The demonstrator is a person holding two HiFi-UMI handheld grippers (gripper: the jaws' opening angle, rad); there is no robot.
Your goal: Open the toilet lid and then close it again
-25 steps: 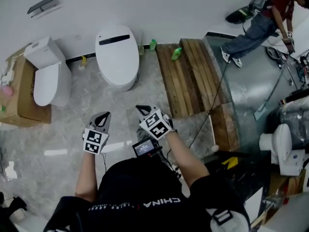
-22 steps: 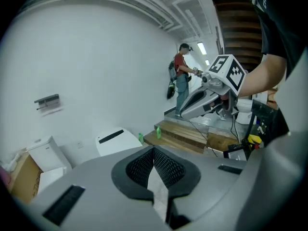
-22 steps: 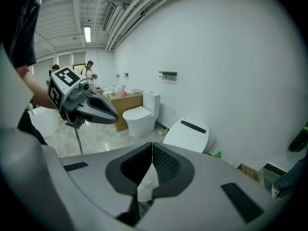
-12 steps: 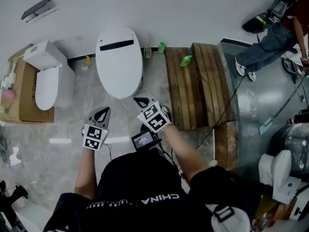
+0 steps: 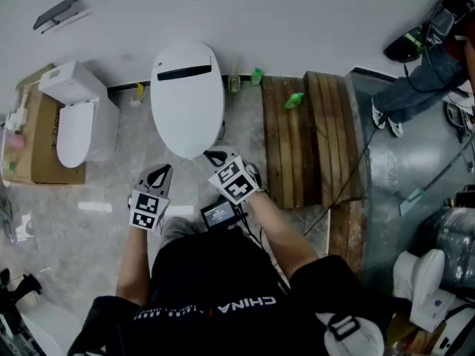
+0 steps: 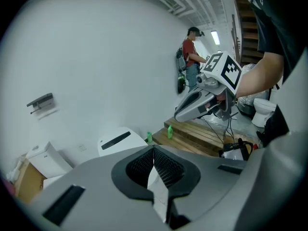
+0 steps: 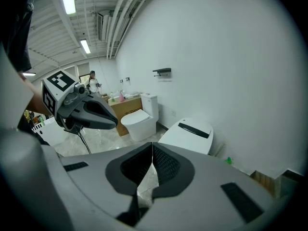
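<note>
The glossy white oval lid (image 5: 186, 102) lies shut. Just before it, the left hand-held gripper (image 5: 161, 173) and right hand-held gripper (image 5: 213, 156) press ribbed pads (image 6: 167, 170) together, empty. The right gripper view shows the boxy 2nd toilet (image 7: 141, 118) whole; the left gripper view shows only part.

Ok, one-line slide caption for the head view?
Both shut and empty, the left gripper and right gripper point toward the closed toilet lid.

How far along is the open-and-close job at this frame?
Nothing looks done: the toilet lid lies flat and closed. In hand: the left gripper and right gripper sit just short of its front edge, jaws together, empty, touching nothing. Remaining: lifting the lid, then lowering it.
</note>
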